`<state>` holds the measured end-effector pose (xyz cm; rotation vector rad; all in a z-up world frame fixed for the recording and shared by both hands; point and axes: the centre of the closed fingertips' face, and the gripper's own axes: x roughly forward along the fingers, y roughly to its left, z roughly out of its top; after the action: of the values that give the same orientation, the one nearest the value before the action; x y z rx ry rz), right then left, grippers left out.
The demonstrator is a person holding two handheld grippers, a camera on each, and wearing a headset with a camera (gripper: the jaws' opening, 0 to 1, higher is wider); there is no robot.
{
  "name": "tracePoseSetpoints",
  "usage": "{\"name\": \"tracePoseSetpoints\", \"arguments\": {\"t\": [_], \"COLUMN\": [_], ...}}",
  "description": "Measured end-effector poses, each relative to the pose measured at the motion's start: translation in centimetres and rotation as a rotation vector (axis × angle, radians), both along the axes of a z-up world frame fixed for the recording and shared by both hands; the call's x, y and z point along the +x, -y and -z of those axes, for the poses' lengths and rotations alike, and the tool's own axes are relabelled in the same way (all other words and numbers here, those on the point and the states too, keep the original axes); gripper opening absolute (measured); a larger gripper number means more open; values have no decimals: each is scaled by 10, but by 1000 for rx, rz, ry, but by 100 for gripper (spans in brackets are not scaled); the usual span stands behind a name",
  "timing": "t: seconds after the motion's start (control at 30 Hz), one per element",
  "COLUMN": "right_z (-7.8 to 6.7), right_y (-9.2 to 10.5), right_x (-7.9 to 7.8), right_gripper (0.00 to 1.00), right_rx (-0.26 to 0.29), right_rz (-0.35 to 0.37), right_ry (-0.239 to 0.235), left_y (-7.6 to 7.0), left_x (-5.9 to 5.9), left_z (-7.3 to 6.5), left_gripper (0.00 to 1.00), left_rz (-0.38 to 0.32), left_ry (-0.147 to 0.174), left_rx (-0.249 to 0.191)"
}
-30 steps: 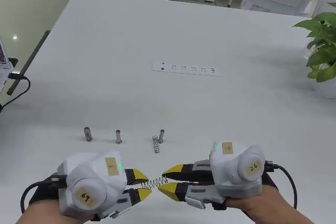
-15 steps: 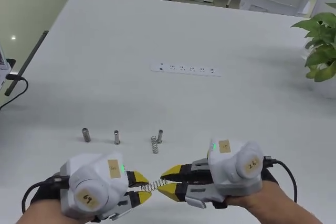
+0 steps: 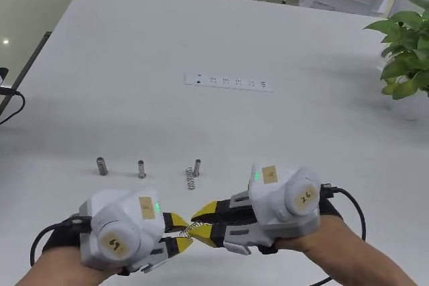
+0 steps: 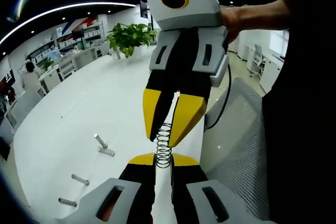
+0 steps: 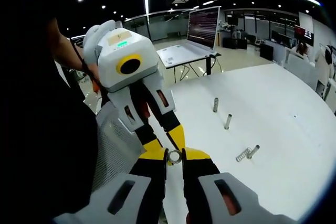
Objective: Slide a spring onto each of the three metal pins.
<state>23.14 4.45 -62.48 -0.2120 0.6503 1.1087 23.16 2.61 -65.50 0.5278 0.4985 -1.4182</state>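
Pinched a short steel coil spring [image 4: 164, 145] end to end: clamped its near end between the yellow tips of the left gripper [image 4: 163, 159], and its far end between the yellow tips of the right gripper [image 4: 175, 121]. Brought nose to nose, tips almost touching, with the bare coil bridging the small gap. Seen end-on from the right gripper view as a little wire ring, nipped tight at that gripper's own tips.

Held low and roughly level in the head view, with the rounded white shells side by side and the jaws turned inward toward each other. Carried on the left forearm [image 3: 53, 269] and the right forearm [image 3: 355, 259], both angled in from the near edge.

Stood beyond the tips, well apart from them on the smooth white table [image 3: 301, 132], three slim upright metal pins in a row:
- off the left gripper's side, a sprung pin [image 3: 102, 165] wearing a coil
- next, a bare pin [image 3: 141, 169]
- almost straight ahead of the tips, a third pin [image 3: 197, 167], with a loose spring [image 3: 190, 179] lying just beside its foot

Lay farther out a flat white power strip [image 3: 228, 82], and off the right gripper's side a leafy green plant [image 3: 402, 58].
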Motion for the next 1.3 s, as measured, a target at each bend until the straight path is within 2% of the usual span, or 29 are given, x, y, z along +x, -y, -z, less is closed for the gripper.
{"name": "tracePoseSetpoints", "arguments": {"t": [0.23,0.47,0.77,1.03,1.13,1.2,1.3], "right_z": [2,9,14,18,20,20,21], "right_y": [1,12,16,13,11,10,10], "right_x": [-1,-3,-6,-10,-13,-14,-14], "right_gripper": [9,16,18,17,15,9,9], "right_rx": [-22,-120,-201,-238,-248,-245,-245], "right_rz": [-13,-85,-173,-244,-275,-285,-286], "right_ry": [2,21,43,50,51,53,51], "left_y": [-1,4,8,11,11,11,10], "left_x": [0,2,-2,-6,-7,-7,-8], "left_z": [1,-4,-5,-5,-5,-4,-3], "left_gripper": [2,2,2,2,2,2,2], "left_rz": [-5,3,38,54,57,61,66], "left_ry": [-6,5,24,27,26,31,27], "left_rx": [-5,-15,-7,-3,-3,3,3]}}
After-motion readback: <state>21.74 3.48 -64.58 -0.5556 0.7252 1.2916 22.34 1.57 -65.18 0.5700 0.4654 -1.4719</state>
